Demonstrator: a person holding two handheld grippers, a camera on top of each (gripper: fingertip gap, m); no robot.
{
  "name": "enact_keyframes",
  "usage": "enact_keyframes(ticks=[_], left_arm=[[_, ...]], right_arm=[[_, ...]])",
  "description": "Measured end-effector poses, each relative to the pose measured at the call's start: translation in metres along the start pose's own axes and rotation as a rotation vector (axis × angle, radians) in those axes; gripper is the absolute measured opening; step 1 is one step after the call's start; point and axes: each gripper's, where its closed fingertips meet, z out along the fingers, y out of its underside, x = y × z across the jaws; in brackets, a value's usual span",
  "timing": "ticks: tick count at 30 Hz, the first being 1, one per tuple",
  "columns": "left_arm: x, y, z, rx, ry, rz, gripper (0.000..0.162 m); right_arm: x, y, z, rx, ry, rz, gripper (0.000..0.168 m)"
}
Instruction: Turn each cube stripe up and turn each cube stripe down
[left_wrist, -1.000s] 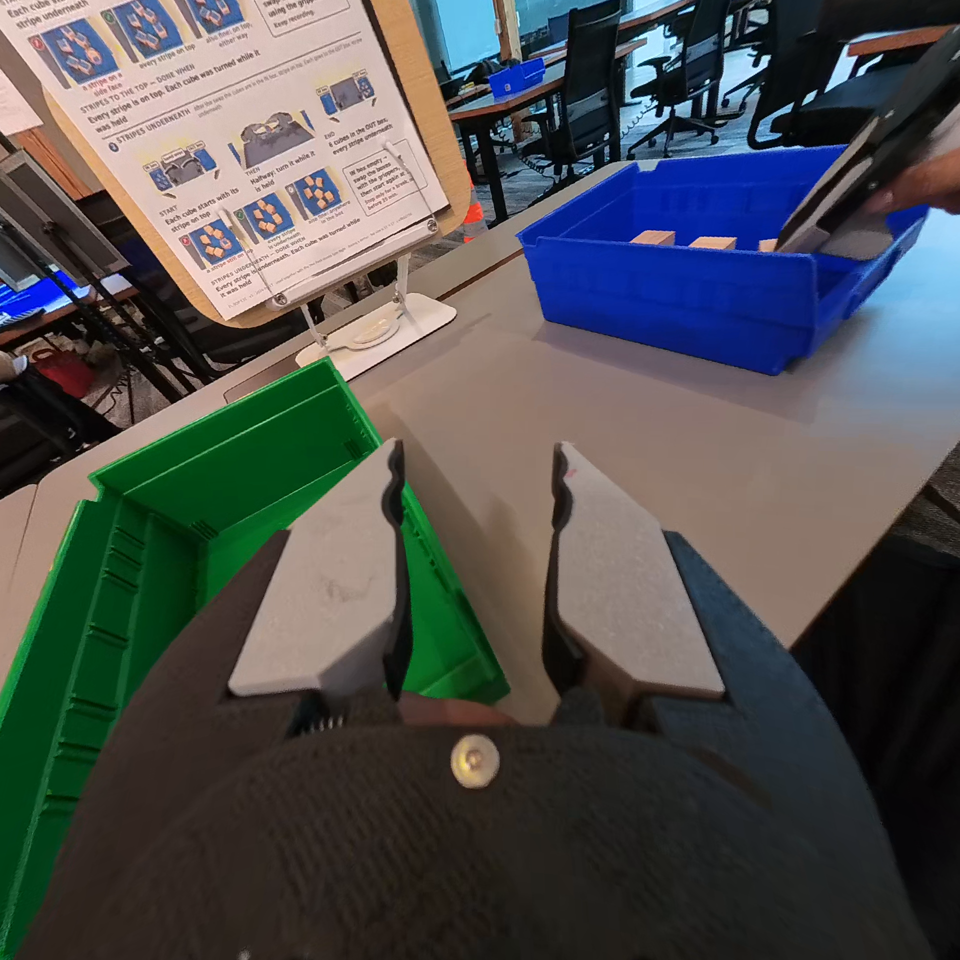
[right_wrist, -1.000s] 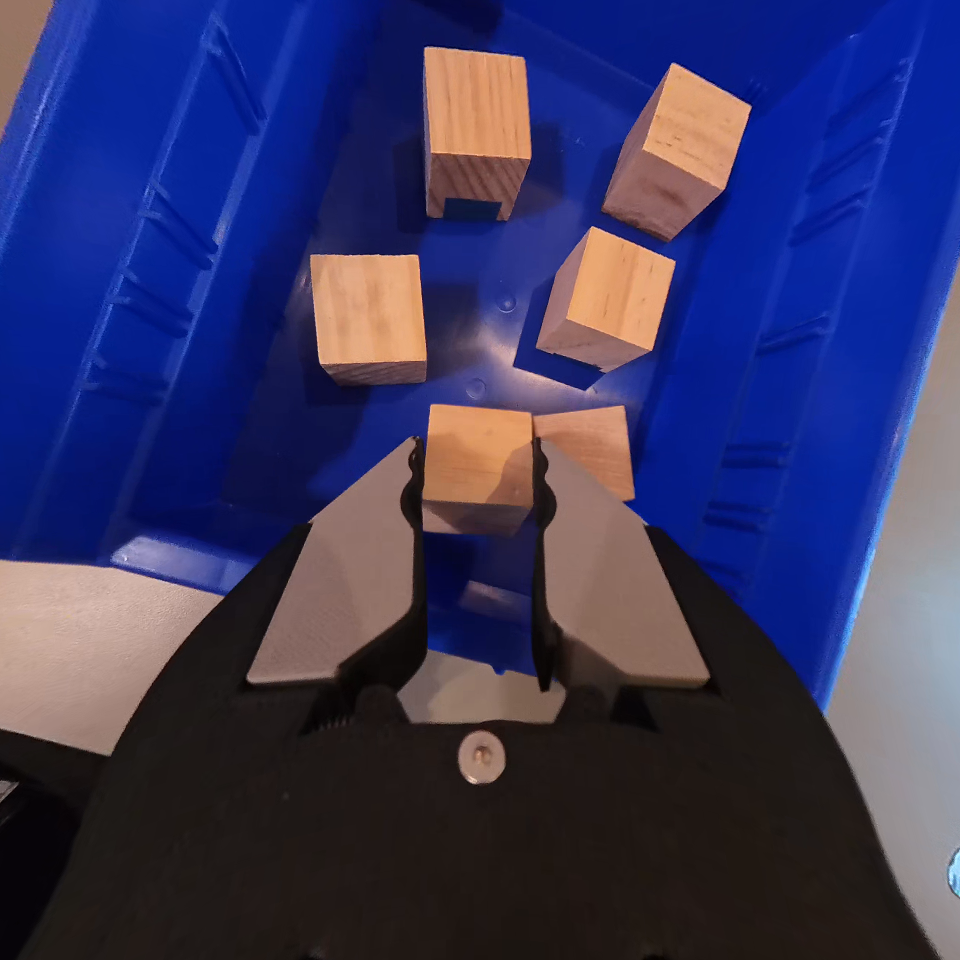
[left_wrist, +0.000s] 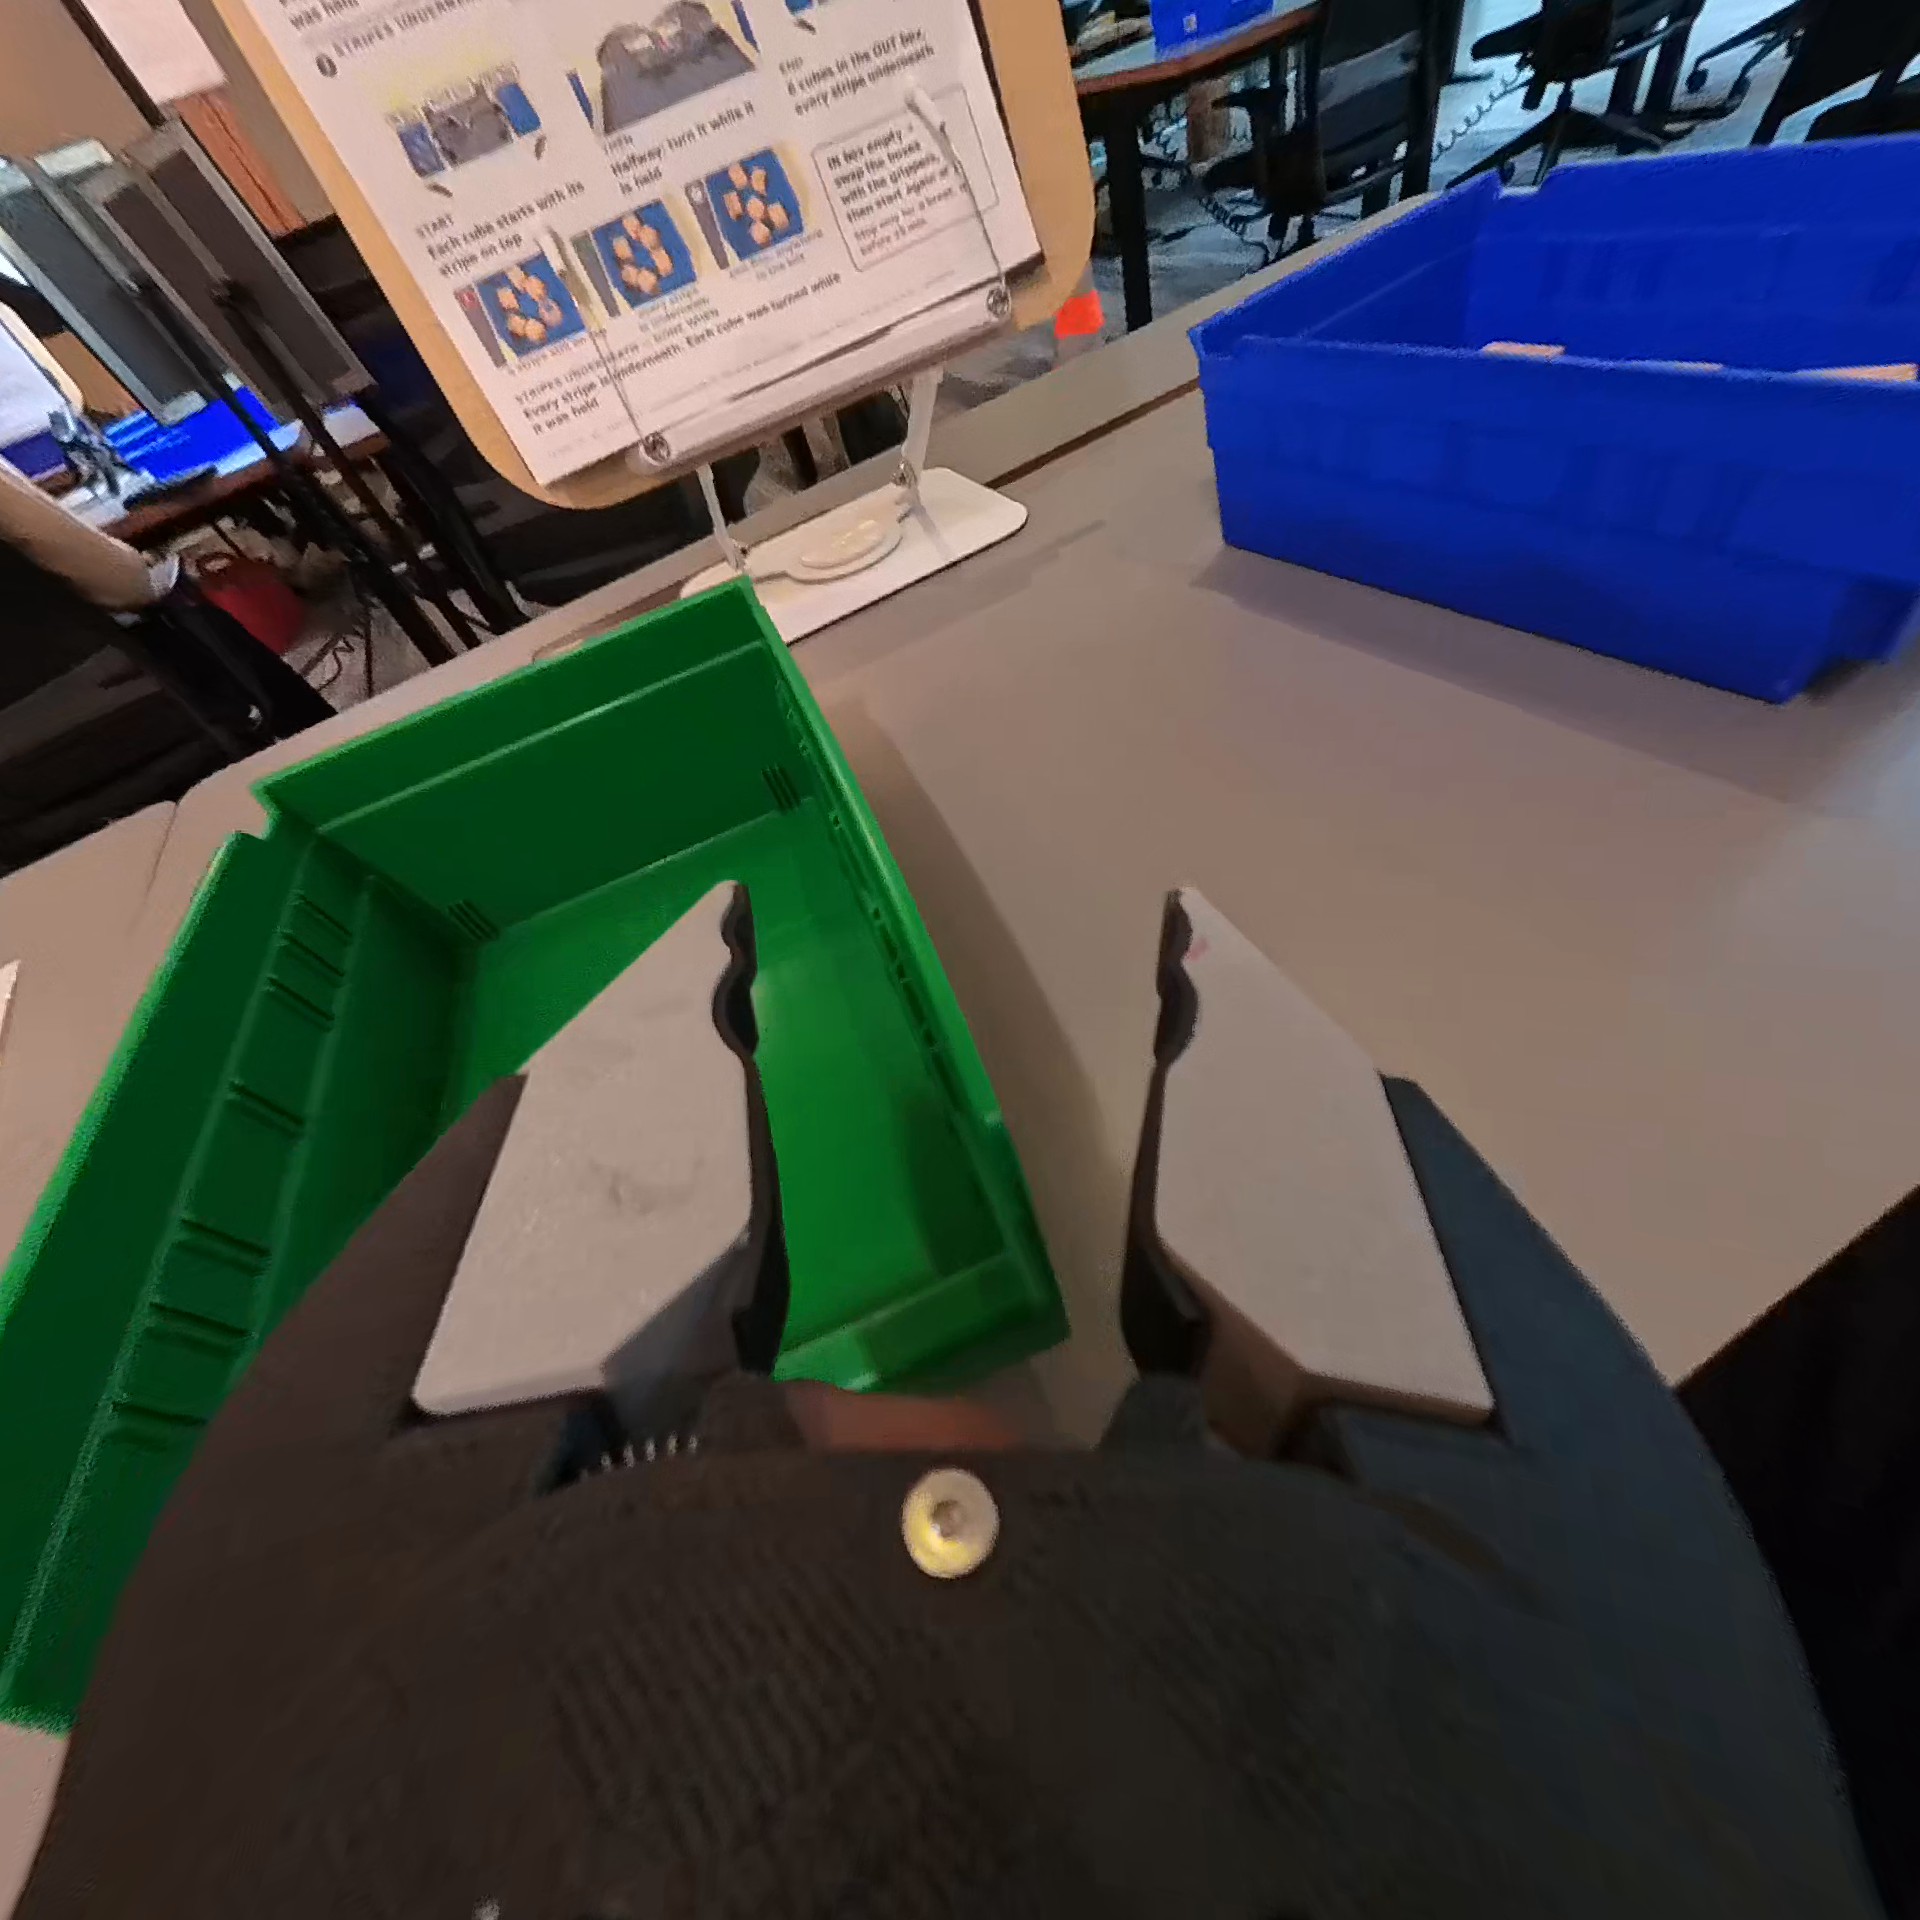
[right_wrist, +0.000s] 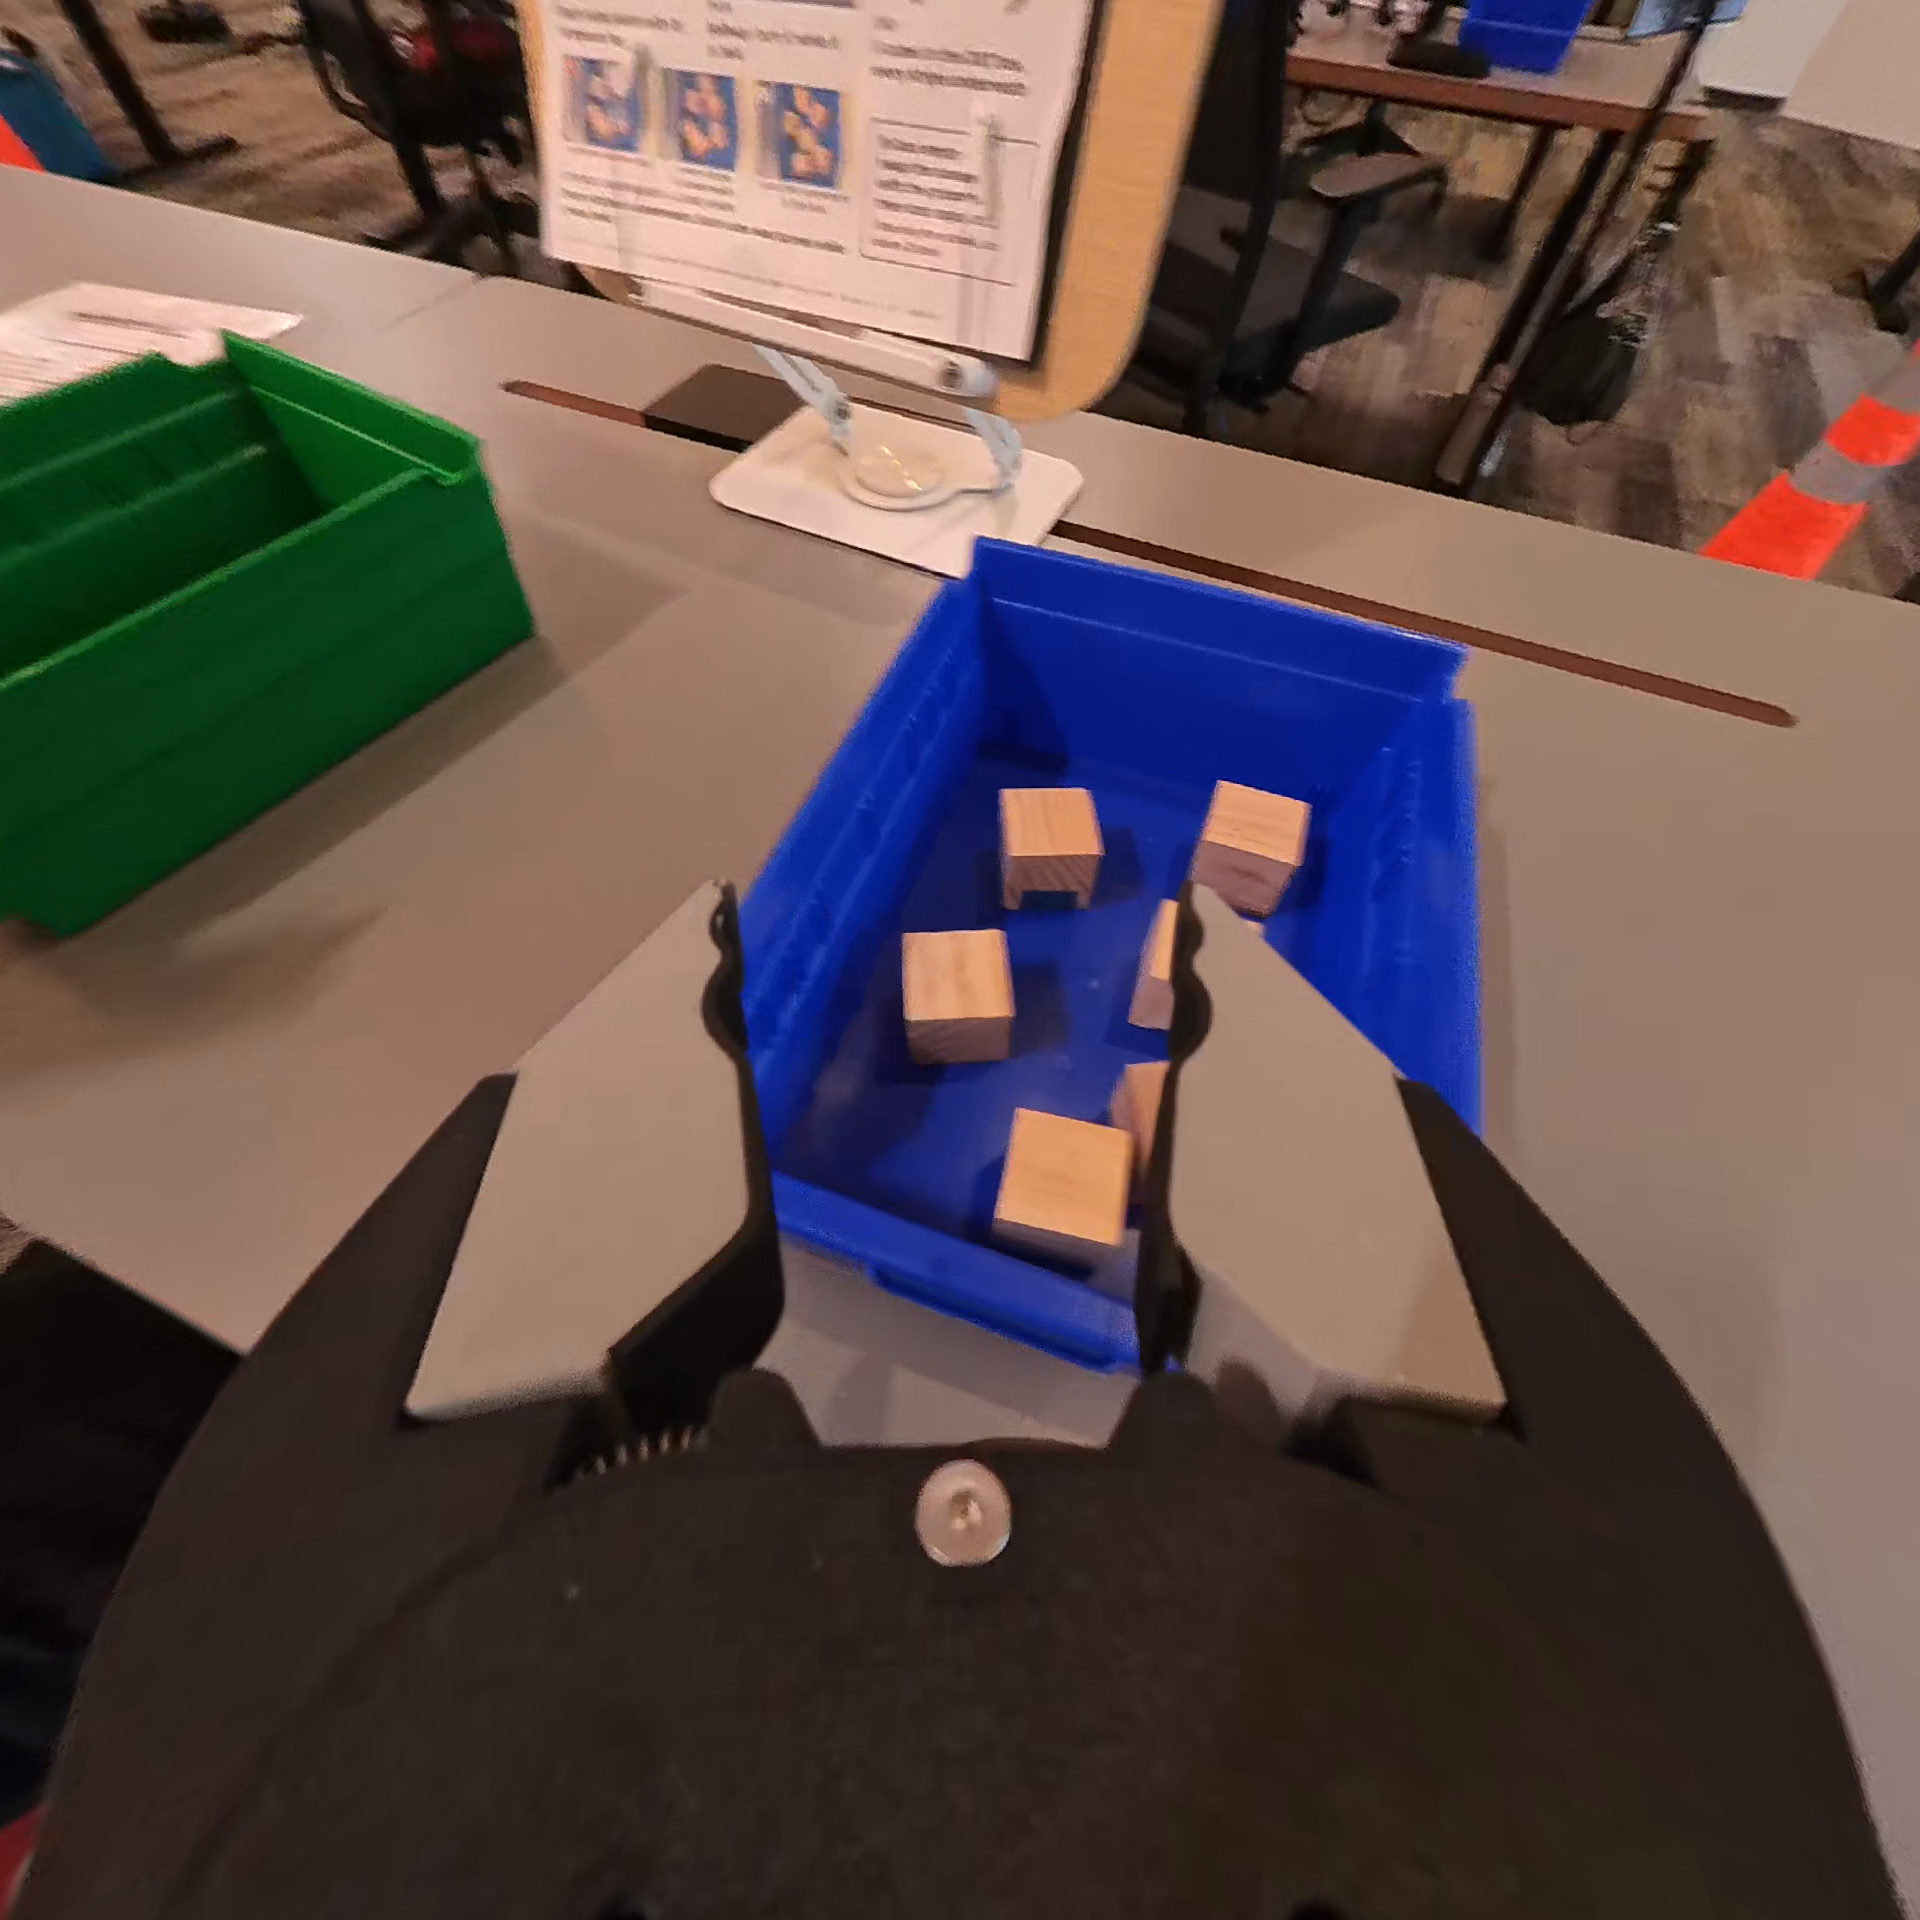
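Observation:
Several plain wooden cubes lie in the blue bin (right_wrist: 1434, 935), among them one nearest me (right_wrist: 1060, 1184), one at the left (right_wrist: 956, 992) and one at the back (right_wrist: 1049, 847); no stripe shows on top of any. Two cubes are partly hidden behind my right finger. My right gripper (right_wrist: 956, 899) is open and empty, held above the bin's near edge. My left gripper (left_wrist: 956, 904) is open and empty above the right wall of the empty green bin (left_wrist: 312, 1018). The blue bin (left_wrist: 1558, 488) shows at the far right in the left wrist view.
An instruction board on a white stand (right_wrist: 894, 478) stands at the back of the grey table (right_wrist: 312, 987), between the bins. The green bin (right_wrist: 208, 623) sits left of the blue one. Papers (right_wrist: 114, 332) lie behind it. Office chairs and desks lie beyond.
My right gripper has let go of the cube it held, opened wide and pulled back and up out of the blue bin. My left gripper opened wider and shifted slightly.

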Motion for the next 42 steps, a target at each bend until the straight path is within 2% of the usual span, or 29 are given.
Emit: enact_keyframes(ticks=[3, 6, 9, 10, 12, 13, 15, 16, 17, 18, 20, 21, 32, 38, 42], left_arm=[[-0.005, 0.01, 0.0, -0.012, -0.08, 0.005, 0.077], [-0.013, 0.025, 0.005, 0.013, -0.185, 0.02, 0.072], [-0.003, 0.051, 0.015, -0.043, -0.158, -0.035, 0.071], [-0.006, 0.052, 0.016, -0.055, -0.179, -0.03, 0.068], [-0.009, 0.049, 0.017, -0.041, -0.203, -0.034, 0.044], [-0.013, 0.05, 0.017, -0.05, -0.23, -0.031, 0.038], [-0.017, 0.055, 0.019, -0.095, -0.262, 0.007, 0.04], [-0.017, 0.057, 0.02, -0.117, -0.259, 0.03, 0.033], [-0.017, 0.055, 0.02, -0.117, -0.256, 0.045, 0.011], [-0.021, 0.054, 0.02, -0.112, -0.254, 0.044, 0.004], [-0.03, 0.056, 0.02, -0.119, -0.23, 0.016, 0.003], [-0.035, 0.058, 0.019, -0.128, -0.217, 0.01, 0.003], [-0.076, 0.063, -0.004, -0.105, -0.329, -0.042, 0.002], [-0.089, 0.053, -0.021, -0.064, -0.366, -0.064, 0.002], [-0.1, 0.039, -0.037, -0.023, -0.392, -0.079, 0.002]], right_arm=[[-0.039, 0.002, 0.007, 0.005, -0.118, -0.031, 0.085], [-0.047, 0.023, 0.024, -0.079, -0.055, -0.082, 0.086], [-0.063, 0.059, 0.042, -0.184, -0.057, -0.063, 0.085], [-0.07, 0.07, 0.048, -0.212, -0.067, -0.058, 0.085], [-0.072, 0.088, 0.062, -0.245, -0.036, -0.061, 0.083], [-0.069, 0.099, 0.069, -0.283, -0.006, -0.067, 0.083], [-0.066, 0.117, 0.082, -0.348, 0.028, -0.076, 0.086], [-0.061, 0.114, 0.087, -0.327, 0.074, -0.099, 0.089], [-0.059, 0.112, 0.09, -0.315, 0.101, -0.121, 0.083], [-0.058, 0.11, 0.092, -0.31, 0.118, -0.139, 0.068], [-0.066, 0.105, 0.095, -0.312, 0.116, -0.195, 0.021], [-0.064, 0.104, 0.095, -0.324, 0.157, -0.211, 0.019], [-0.118, 0.092, 0.119, -0.292, 0.104, -0.207, 0.023], [-0.175, 0.082, 0.139, -0.292, 0.051, -0.229, 0.026], [-0.233, 0.073, 0.154, -0.296, -0.028, -0.244, 0.033]])
